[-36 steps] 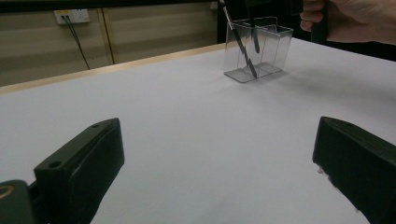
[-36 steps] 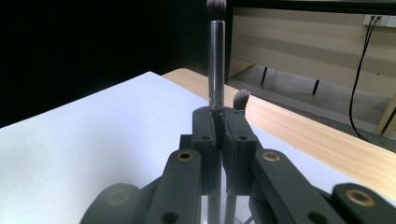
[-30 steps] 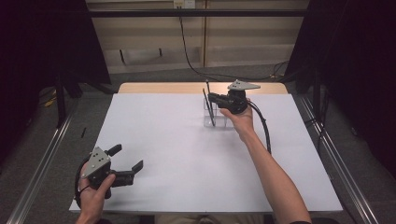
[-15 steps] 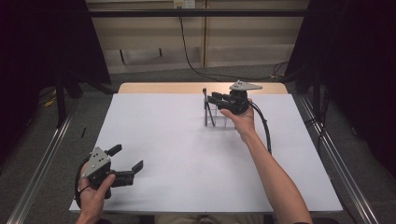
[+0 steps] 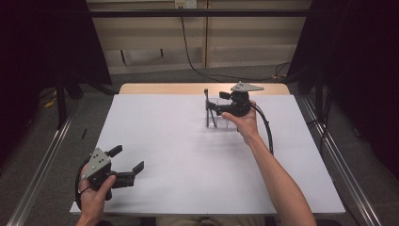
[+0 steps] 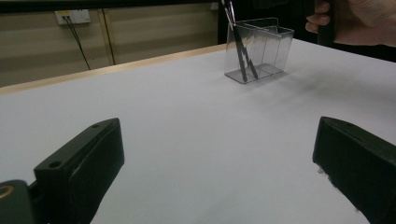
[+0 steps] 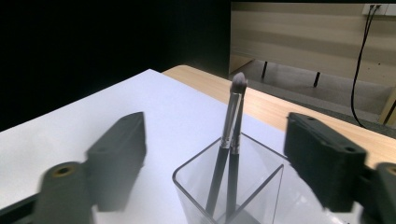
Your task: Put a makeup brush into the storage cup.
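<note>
Over the clear holder (image 5: 220, 113), far side of the white table sheet (image 5: 188, 155), the right gripper (image 5: 220, 107) hangs w/ jaws spread wide; they have just been opening. Right gripper view: two makeup brushes (image 7: 229, 140) stand between the jaws, bristles up, leaning together inside the holder (image 7: 261, 186). Neither pad presses on them; clear gap each side. Brushes sit in the holder's compartment nearest its left end as the high view shows it; dividers visible, other compartments look bare. Holder upright on the sheet, near the wooden table edge (image 5: 164, 88) beyond it.

Left gripper (image 5: 126, 170) sits well apart from the holder, at the near left corner of the sheet, held low by the left hand (image 5: 94, 195). Jaws spread wide, nothing between them, only bare sheet ahead in the left gripper view. From there the holder (image 6: 259, 49) is far off, brushes (image 6: 243, 51) slanting inside it, right hand (image 6: 355, 21) just beside and above it.

Around the holder: right forearm (image 5: 277, 179) runs from the near edge up to it; black cable (image 5: 268, 132) trails from the right gripper down beside the arm. Grey three-cornered plate (image 5: 247, 87) on top of the right gripper. Nothing on the sheet between the holder and the left gripper. Behind the table: beige wall panel, wall cable (image 5: 188, 52), dark curtains both sides.
</note>
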Available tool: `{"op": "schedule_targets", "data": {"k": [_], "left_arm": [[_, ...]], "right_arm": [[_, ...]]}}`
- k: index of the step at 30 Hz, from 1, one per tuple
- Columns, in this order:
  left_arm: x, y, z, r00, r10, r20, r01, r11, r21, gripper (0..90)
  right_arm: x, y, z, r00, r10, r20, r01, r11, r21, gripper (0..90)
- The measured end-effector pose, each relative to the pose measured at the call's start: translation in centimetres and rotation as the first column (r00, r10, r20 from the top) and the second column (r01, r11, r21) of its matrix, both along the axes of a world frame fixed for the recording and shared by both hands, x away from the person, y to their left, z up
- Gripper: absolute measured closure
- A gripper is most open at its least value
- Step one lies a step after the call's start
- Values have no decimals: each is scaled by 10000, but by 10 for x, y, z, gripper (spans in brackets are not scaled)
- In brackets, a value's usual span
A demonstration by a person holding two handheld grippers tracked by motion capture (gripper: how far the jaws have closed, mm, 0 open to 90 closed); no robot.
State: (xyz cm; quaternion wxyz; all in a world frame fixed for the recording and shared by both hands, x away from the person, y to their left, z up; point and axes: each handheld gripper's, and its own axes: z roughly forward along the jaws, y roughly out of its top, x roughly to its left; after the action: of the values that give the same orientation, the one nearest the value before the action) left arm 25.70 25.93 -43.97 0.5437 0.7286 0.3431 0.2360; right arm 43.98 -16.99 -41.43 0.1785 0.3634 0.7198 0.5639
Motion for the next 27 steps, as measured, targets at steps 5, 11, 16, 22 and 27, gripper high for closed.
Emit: {"op": "schedule_targets", "data": {"k": [5,11,16,22,27], "left_arm": [[1,-1,0,10000,14,-19,-14,10000,10,21],[1,-1,0,10000,40,-33,-40,10000,31,21],[1,0,0,10000,69,-27,-69,10000,3,22],[0,1,0,10000,24,-16,-24,10000,13,22],[-1,1,0,10000,-3,-7,3,10000,10,21]], "right_arm": [[-3,3,3,9998,-136,137,137,9999,-30,44],[-6,0,6,9995,-271,181,272,9996,-57,13],[-9,-7,6,9988,-460,192,461,9989,-46,14],[-14,-12,7,9984,-519,215,517,9986,63,15],[-19,-14,8,9976,-647,263,644,9979,120,21]]}}
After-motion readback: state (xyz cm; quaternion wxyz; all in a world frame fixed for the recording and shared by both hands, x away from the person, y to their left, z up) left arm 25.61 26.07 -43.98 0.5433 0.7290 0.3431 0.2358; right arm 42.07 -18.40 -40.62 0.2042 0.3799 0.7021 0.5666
